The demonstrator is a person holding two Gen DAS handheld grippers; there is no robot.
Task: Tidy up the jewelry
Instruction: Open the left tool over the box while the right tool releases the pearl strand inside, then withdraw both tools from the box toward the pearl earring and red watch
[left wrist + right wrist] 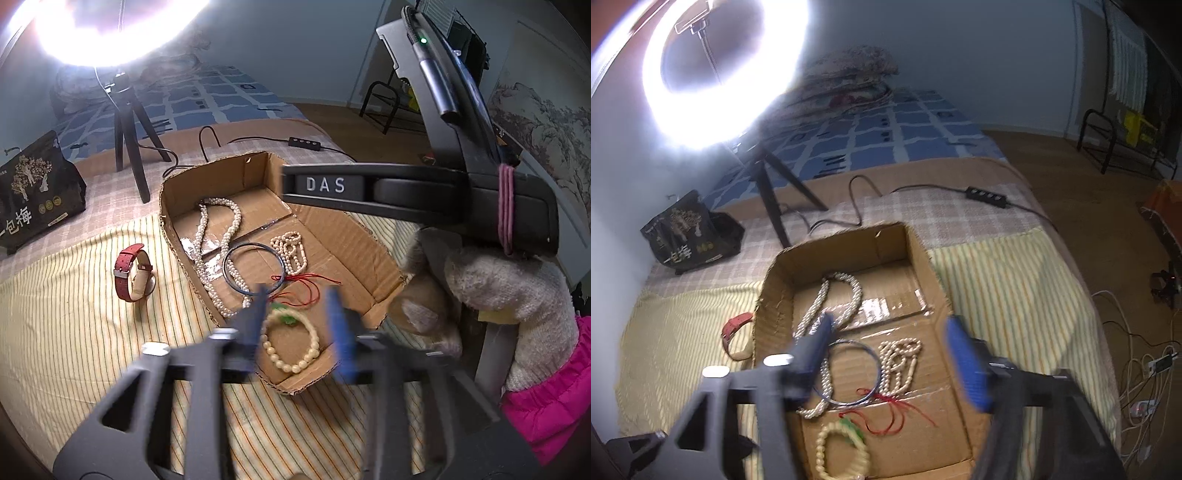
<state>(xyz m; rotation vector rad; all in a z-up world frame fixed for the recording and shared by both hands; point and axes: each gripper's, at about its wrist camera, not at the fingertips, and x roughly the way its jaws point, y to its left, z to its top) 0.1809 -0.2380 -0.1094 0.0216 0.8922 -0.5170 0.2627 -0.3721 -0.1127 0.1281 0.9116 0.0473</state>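
Observation:
An open cardboard box (pixel 373 240) (pixel 923 258) lies on the striped bed cover. In it lie a long pearl necklace (pixel 207 221) (pixel 855 291), a blue bangle (pixel 255 267) (pixel 875 360), a small cream bead bracelet (pixel 290 249) (pixel 901 360), a red cord (pixel 306 286) (pixel 894 410) and a cream bead bracelet with a green piece (pixel 291 343) (pixel 842 454). A red watch (pixel 131 271) (pixel 735 328) lies on the cover left of the box. My left gripper (pixel 297 299) is open and empty above the box's near end. My right gripper (pixel 890 328) is open and empty over the box; its body (pixel 406 192) shows in the left wrist view.
A ring light on a tripod (pixel 129 122) (pixel 772 184) stands behind the box, with its cable and switch (pixel 303 142) (pixel 986 194). A black snack bag (pixel 33 192) (pixel 690 232) sits at the far left. The bed's right edge drops to the floor (pixel 1071 184).

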